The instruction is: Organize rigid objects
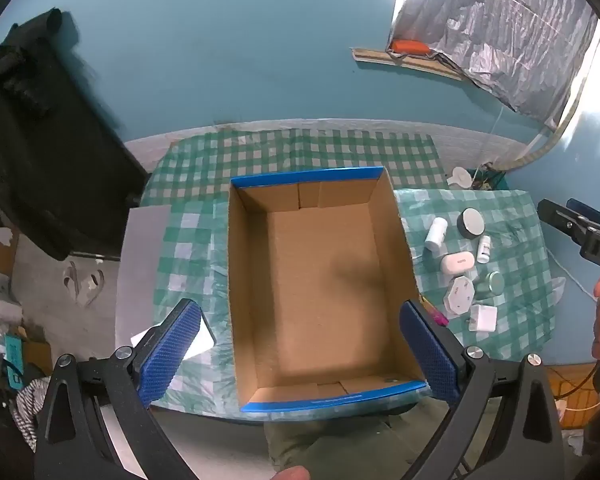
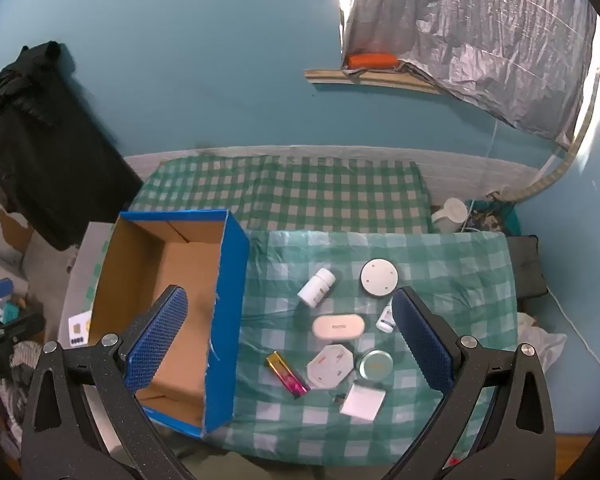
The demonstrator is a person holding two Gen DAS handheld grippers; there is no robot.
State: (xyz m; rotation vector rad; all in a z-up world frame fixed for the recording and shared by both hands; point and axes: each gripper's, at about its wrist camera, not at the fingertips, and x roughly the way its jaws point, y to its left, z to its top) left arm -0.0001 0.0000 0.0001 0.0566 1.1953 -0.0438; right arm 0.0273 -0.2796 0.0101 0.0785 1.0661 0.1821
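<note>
Left wrist view: The left gripper (image 1: 300,354) hovers with fingers spread wide and empty above an open brown cardboard box with blue rim (image 1: 306,175), empty at the desk's left edge; stiff card, light.

Right wrist view: The right gripper (image 2: 290,346), fingers wide apart and empty, hangs over small hard objects on the green-checked cloth: a white plastic pill bottle (image 2: 316,287), likely light and slippery, best taken across its body; a flat white oval case (image 2: 338,326), by its long sides.

The box wall (image 1: 408,280) hides most of the pink lighter (image 1: 440,317); labels are unreadably small.
</note>
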